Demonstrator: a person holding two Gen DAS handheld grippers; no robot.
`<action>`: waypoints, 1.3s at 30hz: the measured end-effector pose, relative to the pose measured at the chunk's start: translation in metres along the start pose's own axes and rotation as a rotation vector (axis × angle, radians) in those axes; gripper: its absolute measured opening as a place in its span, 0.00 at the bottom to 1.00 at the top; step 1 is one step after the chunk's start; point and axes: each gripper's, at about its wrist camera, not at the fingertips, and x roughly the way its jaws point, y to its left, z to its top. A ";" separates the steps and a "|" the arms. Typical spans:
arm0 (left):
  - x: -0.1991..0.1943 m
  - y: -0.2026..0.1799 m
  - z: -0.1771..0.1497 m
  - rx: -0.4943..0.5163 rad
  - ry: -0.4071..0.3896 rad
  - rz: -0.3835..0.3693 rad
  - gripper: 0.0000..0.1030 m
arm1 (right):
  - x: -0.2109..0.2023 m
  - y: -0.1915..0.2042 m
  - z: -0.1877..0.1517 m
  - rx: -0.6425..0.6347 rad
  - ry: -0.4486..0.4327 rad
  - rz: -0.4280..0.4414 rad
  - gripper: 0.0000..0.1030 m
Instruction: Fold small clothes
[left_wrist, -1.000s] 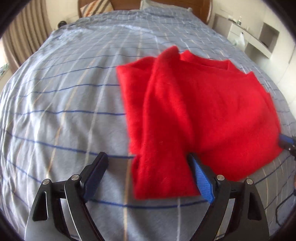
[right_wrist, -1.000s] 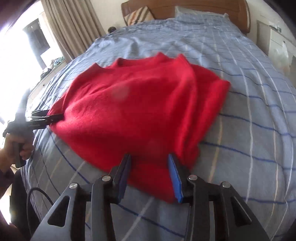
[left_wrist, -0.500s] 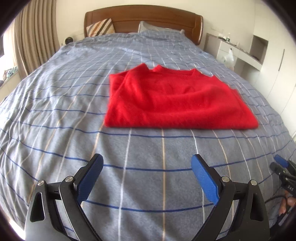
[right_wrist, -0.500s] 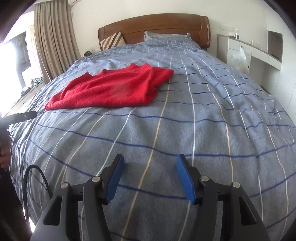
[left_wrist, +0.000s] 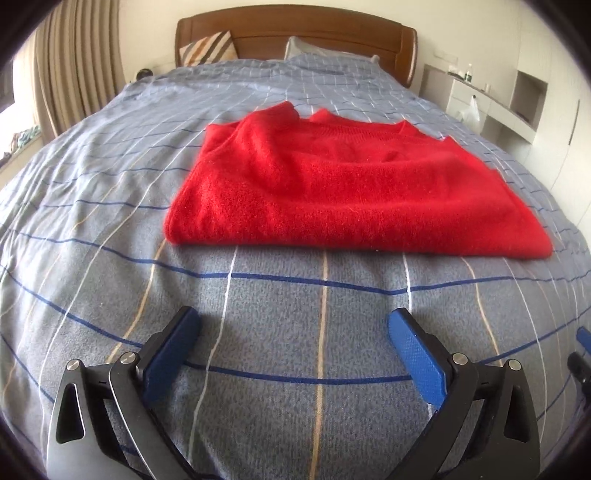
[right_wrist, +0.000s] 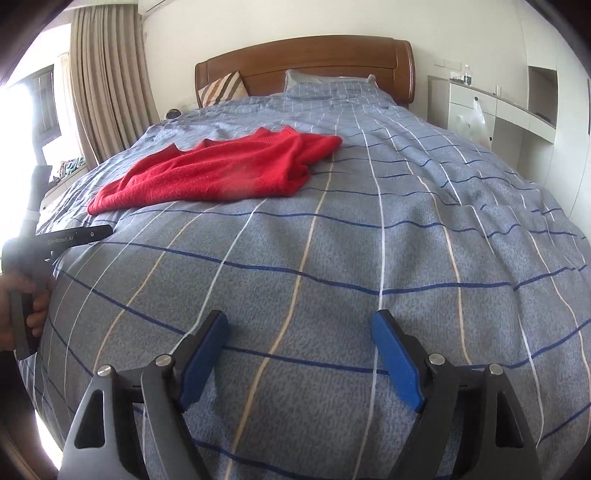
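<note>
- Left wrist view: a second ago your left tongs stood right at the near hem of the fuzzy red knitted sweater, one finger against the cloth. Now they have drawn back over the bare blue-grey checked bedcover, jaws spread wide, nothing between them. The sweater lies folded into a broad flat rectangle in the middle of the bed, its thick folded edge towards you, its neckline towards the wooden headboard.
- Right wrist view: your right tongs were straddling the sweater's edge a second ago; now they too stand wide apart and empty, well clear of it, with the garment off to the upper left. Your left hand shows at the left edge, gripping the other tool's handle.
- What that means: both tongs have let go and pulled away, so this fold looks laid down. The right-hand end sits somewhat bunched in this view; judge whether you want one more half-fold or a smoothing pass.
</note>
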 end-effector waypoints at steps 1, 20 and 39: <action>0.000 -0.002 -0.001 0.007 -0.001 0.005 0.99 | 0.001 0.000 0.000 0.003 -0.001 0.001 0.79; -0.002 -0.009 -0.004 0.026 0.002 0.040 0.99 | 0.003 0.002 -0.005 -0.010 -0.022 -0.012 0.85; 0.019 -0.004 0.016 0.072 0.014 0.051 1.00 | 0.002 0.002 -0.007 -0.018 -0.038 -0.023 0.87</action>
